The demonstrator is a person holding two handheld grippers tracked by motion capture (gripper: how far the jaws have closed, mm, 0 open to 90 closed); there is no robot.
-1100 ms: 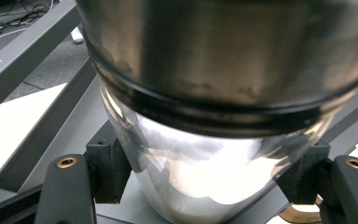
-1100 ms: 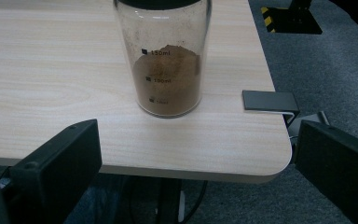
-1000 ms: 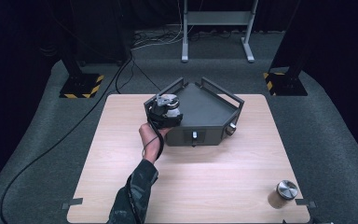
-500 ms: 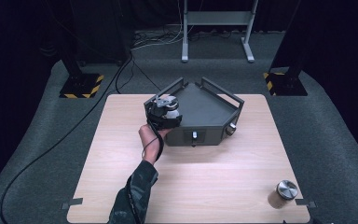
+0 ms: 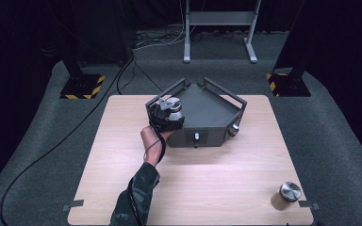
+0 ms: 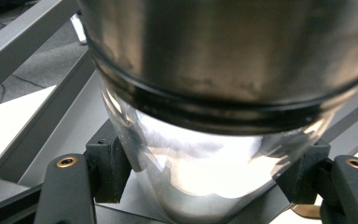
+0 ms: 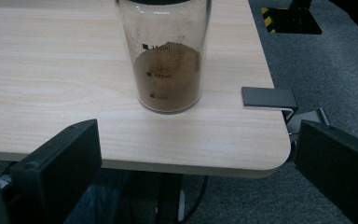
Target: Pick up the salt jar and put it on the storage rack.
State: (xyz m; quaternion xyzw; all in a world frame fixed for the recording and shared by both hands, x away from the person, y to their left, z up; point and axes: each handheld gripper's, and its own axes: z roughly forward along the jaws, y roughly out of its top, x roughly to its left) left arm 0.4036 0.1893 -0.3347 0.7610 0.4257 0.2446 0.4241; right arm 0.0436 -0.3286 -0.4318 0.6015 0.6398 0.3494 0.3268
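A: Two jars are on record. What has changed over the last second?

B: Nothing measurable. In the high view the left gripper [image 5: 166,116] sits at the same spot as one second ago, left of centre in the frame, at the left corner of the grey tray [image 5: 217,106]. The hand [image 5: 152,141] below it has not shifted either.

A: State of the left jaws?

B: Clenched on the white-filled jar [image 6: 200,140]. In the left gripper view both black pads [image 6: 114,163] press the glass wall from either side, below the metal lid [image 6: 223,51]. The grip has not slackened.

A: Position of that jar?

B: Over the tray floor, inside the rail [image 6: 23,44] at the upper left of that view. Whether its base rests on the floor or hangs just above cannot be determined.

A: Meaning for the work?

B: Judgement: the placing step is paused at its end point. Jar is in the tray, release not yet executed. Next action is likely to open the jaws and withdraw clear of the rail.

A: Moving right?

B: The brown-powder jar [image 5: 286,195] stands upright at the lower right of the tabletop [image 5: 193,188], unmoved, well apart from the tray.

A: Right jaws?

B: Released. In the right gripper view the right gripper [image 7: 193,172] has its jaws spread wide, nothing between them, held off the near tabletop edge and aimed at the brown-powder jar [image 7: 168,70]. Judgement: that jar is next for pickup.
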